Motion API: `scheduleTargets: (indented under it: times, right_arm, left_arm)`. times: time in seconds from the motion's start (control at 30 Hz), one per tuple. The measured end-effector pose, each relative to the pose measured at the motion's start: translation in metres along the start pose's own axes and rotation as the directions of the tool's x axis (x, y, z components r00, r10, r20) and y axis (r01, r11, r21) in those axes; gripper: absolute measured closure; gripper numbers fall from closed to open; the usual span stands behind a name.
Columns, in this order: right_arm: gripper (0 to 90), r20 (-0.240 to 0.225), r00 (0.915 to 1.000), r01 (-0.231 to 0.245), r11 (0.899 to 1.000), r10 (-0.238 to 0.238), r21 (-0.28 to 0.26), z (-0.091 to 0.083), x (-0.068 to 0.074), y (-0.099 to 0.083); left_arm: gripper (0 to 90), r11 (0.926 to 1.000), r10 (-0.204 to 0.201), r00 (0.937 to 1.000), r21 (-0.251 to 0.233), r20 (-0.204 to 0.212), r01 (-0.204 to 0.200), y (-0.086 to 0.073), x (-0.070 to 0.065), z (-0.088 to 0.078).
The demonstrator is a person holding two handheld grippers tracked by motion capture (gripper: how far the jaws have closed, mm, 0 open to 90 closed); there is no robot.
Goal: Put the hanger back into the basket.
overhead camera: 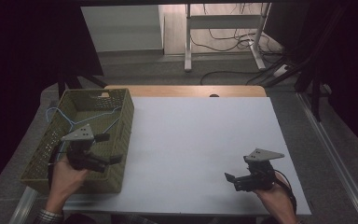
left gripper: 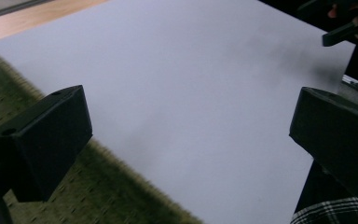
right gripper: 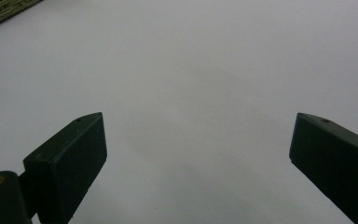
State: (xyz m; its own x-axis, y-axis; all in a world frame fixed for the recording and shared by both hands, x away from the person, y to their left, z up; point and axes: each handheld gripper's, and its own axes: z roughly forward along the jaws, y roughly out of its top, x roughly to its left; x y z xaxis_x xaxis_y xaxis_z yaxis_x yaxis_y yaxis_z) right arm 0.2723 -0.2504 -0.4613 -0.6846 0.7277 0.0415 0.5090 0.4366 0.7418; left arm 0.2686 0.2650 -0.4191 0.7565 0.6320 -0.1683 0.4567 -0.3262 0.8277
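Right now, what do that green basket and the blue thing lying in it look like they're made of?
The basket looks like woven plastic or wicker, matte olive, with an open lattice in its walls. The blue thing looks like a thin wire clothes hanger, probably plastic-coated, judging by its even blue colour and slim bent outline.

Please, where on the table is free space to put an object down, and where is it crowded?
The white board is bare from the green woven basket at its left across to the right gripper near the front right corner. The crowded place is the basket: blue wire hangers lie inside, and the left gripper hangs open above its right wall.
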Motion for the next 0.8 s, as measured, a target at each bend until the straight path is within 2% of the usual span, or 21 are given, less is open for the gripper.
scheduleTargets:
  times: [0.13, 0.43, 0.67, 0.8]
  right_arm:
    - [3.5, -0.002, 1.0, -0.004, 1.0, 0.004, -0.014, -0.002, 0.0, 0.0]
    - [3.1, -0.006, 1.0, -0.005, 1.0, 0.004, -0.026, -0.004, -0.003, 0.0]
    - [3.1, -0.007, 1.0, -0.001, 1.0, 0.001, -0.02, -0.004, -0.002, -0.001]
    - [3.1, -0.008, 1.0, 0.004, 1.0, -0.004, -0.02, -0.004, -0.003, -0.001]
  left_arm:
    - [0.0, 0.9999, 0.01, 0.9998, -0.008, 0.016, -0.01, -0.002, -0.011, 0.006]
    - [0.0, 0.9995, 0.029, 0.9991, 0.009, -0.031, -0.029, -0.013, -0.028, 0.008]
    - [0.0, 0.9998, -0.003, 0.9997, 0.022, -0.023, 0.003, -0.026, -0.03, 0.013]
    - [0.0, 0.9997, -0.01, 0.9998, 0.022, -0.017, 0.01, -0.027, -0.03, 0.014]
